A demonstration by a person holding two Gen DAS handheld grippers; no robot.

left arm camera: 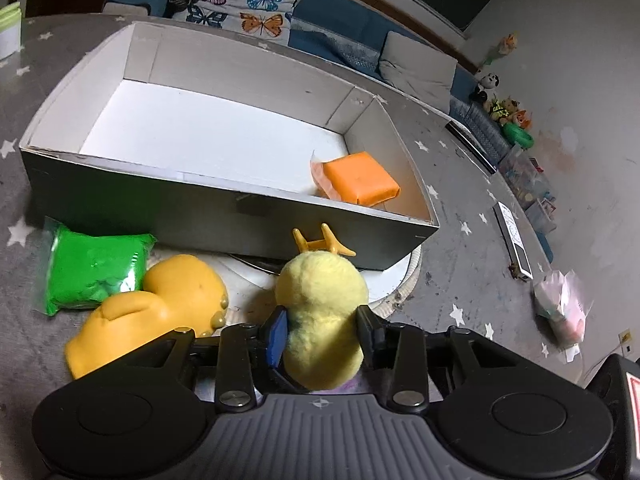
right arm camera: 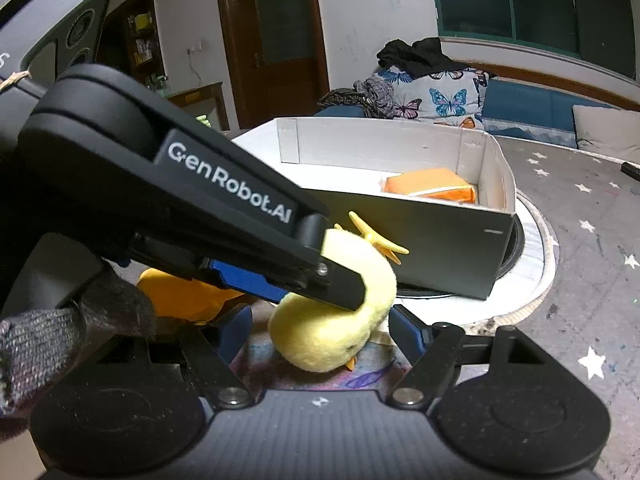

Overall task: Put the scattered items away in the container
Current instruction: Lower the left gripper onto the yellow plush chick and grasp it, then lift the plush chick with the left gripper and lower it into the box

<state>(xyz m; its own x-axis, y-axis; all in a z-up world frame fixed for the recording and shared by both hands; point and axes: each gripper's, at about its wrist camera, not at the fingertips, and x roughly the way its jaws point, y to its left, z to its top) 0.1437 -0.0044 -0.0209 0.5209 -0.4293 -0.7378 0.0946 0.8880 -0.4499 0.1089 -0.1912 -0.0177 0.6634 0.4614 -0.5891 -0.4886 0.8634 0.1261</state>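
Note:
A yellow plush duck (left arm camera: 324, 312) with orange feet lies in front of the grey box (left arm camera: 200, 216). My left gripper (left arm camera: 322, 330) stands open around its body, one finger on each side. In the right wrist view one left gripper finger (right arm camera: 336, 280) lies across the plush duck (right arm camera: 332, 332). My right gripper (right arm camera: 320, 334) is also open, with the plush between its fingers but not pinched. An orange clay pack (left arm camera: 360, 178) lies in the box's right end. A green clay pack (left arm camera: 94, 266) and an orange-yellow rubber duck (left arm camera: 160, 304) lie to the left of the plush.
The box stands on a round white mat (left arm camera: 396, 284) on the grey star-patterned cloth. A pink bag (left arm camera: 560, 308) and a white remote (left arm camera: 514, 240) lie to the right. A gloved hand (right arm camera: 60, 340) holds the left gripper. A sofa with a butterfly cushion (left arm camera: 248, 0) is behind.

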